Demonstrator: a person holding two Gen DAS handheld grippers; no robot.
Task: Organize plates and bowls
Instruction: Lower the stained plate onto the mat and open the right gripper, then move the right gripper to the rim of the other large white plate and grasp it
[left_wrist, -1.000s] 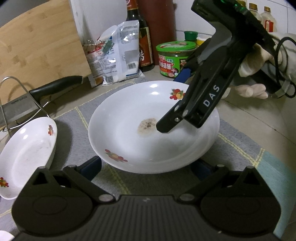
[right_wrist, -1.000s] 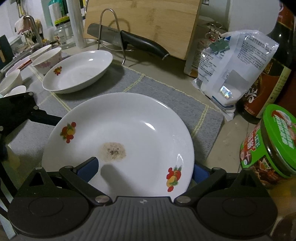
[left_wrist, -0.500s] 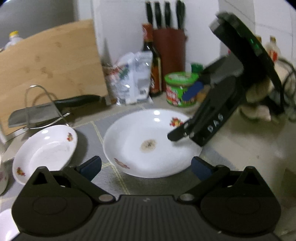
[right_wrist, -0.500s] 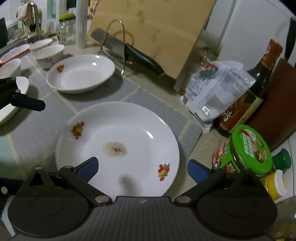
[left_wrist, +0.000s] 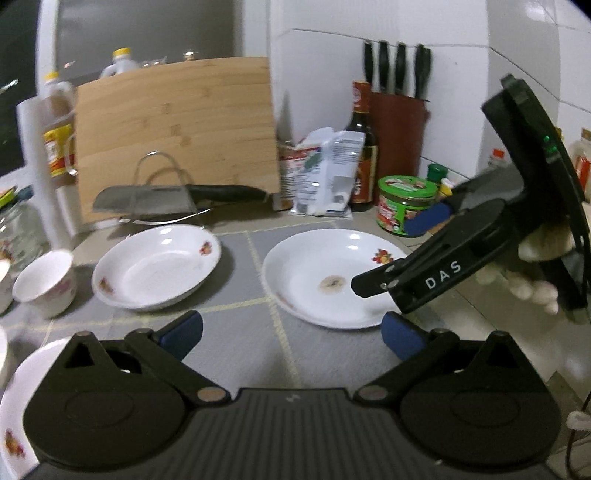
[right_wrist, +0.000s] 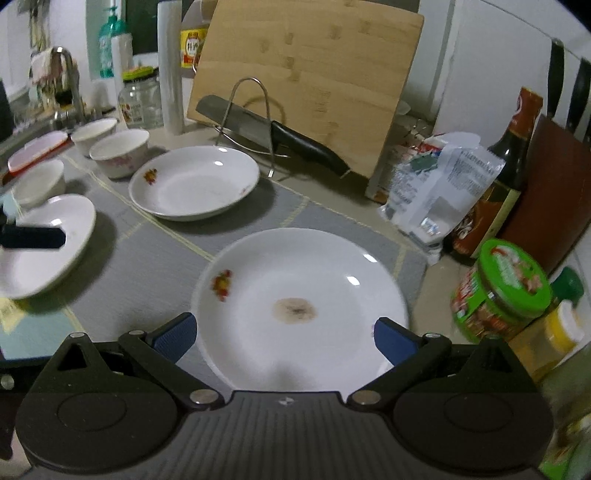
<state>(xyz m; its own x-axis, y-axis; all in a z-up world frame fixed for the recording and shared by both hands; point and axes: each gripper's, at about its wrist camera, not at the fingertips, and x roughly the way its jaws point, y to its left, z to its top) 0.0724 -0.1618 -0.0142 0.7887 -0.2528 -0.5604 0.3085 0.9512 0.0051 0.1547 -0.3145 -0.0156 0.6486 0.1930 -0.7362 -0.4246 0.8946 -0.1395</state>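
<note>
A white plate with a brown stain (right_wrist: 303, 295) (left_wrist: 325, 280) lies on the grey mat (right_wrist: 147, 266). My right gripper (right_wrist: 284, 339) hovers open over its near rim, holding nothing. In the left wrist view the right gripper (left_wrist: 395, 254) reaches over the plate's right side, held by a gloved hand (left_wrist: 532, 288). My left gripper (left_wrist: 291, 332) is open and empty, back from the plate's front edge. A second deep plate (left_wrist: 155, 266) (right_wrist: 195, 181) sits to the left. A third plate (right_wrist: 40, 243) (left_wrist: 22, 406) lies under the left finger (right_wrist: 33, 236). Small bowls (right_wrist: 118, 151) stand beyond.
A bamboo cutting board (right_wrist: 306, 74) leans at the back, with a cleaver (right_wrist: 266, 133) on a wire rack before it. A green-lidded jar (right_wrist: 498, 291), sauce bottle (right_wrist: 506, 177) and white bags (right_wrist: 436, 192) crowd the right. A faucet (right_wrist: 66, 77) is far left.
Both grippers have pulled back and up from the stained plate, so more of the counter shows. The plate stays on the mat.
</note>
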